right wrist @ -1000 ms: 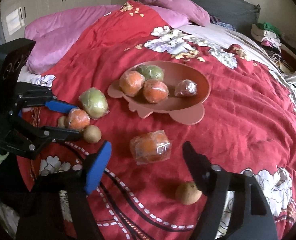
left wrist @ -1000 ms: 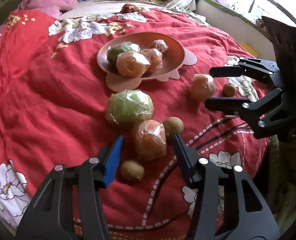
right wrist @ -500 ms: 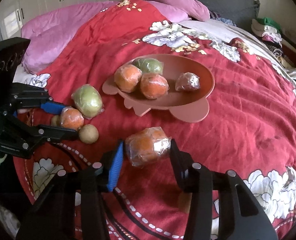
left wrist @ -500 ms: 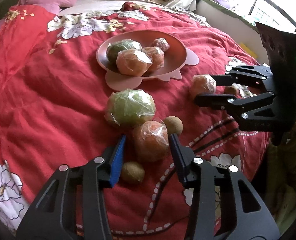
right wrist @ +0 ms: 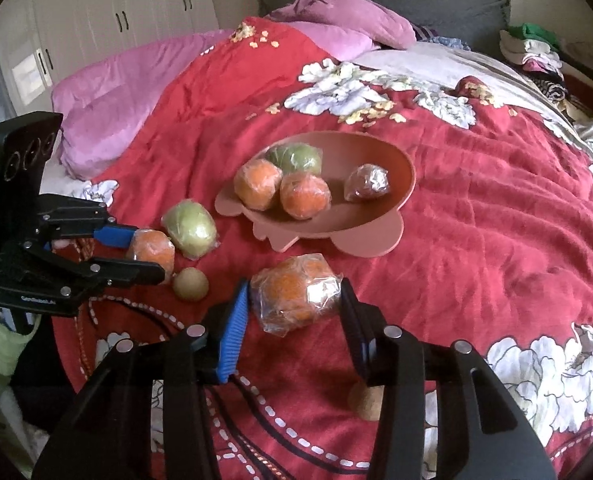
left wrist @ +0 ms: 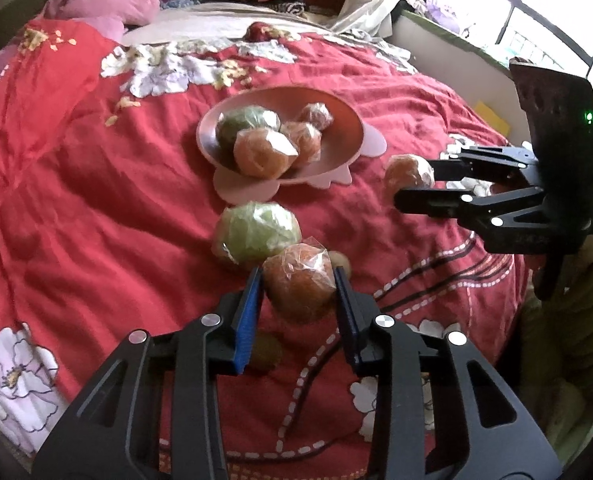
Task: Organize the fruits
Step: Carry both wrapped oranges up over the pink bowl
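Both pairs of fingers are set around wrapped oranges on the red quilt (right wrist: 476,208). On the left gripper (left wrist: 298,280) the jaws are closing, with a wrapped orange (left wrist: 299,283) between the blue pads, which look to be touching its film on both sides. On the right gripper (right wrist: 294,295) the jaws are narrowed onto a second wrapped orange (right wrist: 296,294), and its crinkled plastic meets the pads on either side.

Farther back, the pink bowl (right wrist: 392,156) sits mid-quilt, holding two wrapped oranges, a green fruit partly hidden behind them, and a small dark reddish parcel whose contents are hard to make out through the glare. A wrapped green fruit (left wrist: 256,230) lies just beyond the left gripper's orange, touching it.

Small brown fruits are scattered near the grippers: one (right wrist: 190,284) sits clear between the two grippers, another (left wrist: 342,262) peeks from behind the left gripper's orange, a third (left wrist: 265,350) is half covered by the left gripper's finger, and a fourth (right wrist: 364,402) is partly hidden by the right gripper's frame. Pink pillows (right wrist: 112,108) are cut off at the far left.
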`<state>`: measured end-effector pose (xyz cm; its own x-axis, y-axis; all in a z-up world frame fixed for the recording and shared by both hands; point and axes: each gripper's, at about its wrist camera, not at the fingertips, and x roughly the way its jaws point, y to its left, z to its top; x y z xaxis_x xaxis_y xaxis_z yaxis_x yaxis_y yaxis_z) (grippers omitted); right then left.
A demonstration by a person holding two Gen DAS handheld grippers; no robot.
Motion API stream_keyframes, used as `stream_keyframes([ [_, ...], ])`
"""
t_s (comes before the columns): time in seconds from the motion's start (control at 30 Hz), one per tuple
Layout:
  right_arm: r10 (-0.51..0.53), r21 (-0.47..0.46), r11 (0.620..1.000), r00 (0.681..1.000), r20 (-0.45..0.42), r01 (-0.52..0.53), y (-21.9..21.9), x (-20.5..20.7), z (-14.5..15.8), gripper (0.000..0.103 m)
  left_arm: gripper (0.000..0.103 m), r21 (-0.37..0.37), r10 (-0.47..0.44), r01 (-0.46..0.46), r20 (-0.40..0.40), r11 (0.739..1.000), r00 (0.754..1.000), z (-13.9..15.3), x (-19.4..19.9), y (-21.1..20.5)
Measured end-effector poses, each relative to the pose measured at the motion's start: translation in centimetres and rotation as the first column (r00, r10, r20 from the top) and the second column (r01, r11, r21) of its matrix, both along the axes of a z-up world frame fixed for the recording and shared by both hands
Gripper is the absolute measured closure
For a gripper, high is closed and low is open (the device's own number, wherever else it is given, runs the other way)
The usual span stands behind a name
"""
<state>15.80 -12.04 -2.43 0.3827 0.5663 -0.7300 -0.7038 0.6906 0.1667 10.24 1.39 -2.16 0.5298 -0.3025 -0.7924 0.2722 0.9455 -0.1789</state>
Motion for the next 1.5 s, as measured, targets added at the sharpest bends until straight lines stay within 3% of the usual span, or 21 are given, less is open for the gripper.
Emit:
stream_keyframes([
  [0.93, -0.092, 0.076, 0.993, 0.994, 0.06, 0.088, -2.9, 2.0, 3.7, 0.061, 0.076, 0.003, 0.025, -0.026, 0.09, 1.0, 0.996, 5.4, 4.9, -3.0],
  [1.5, -0.092, 0.065, 0.994, 0.994, 0.06, 0.088, -2.4, 4.3, 4.6, 0.061, 0.076, 0.052, 0.031, -0.034, 0.061, 0.998, 0.998, 5.8, 9.5, -2.5],
])
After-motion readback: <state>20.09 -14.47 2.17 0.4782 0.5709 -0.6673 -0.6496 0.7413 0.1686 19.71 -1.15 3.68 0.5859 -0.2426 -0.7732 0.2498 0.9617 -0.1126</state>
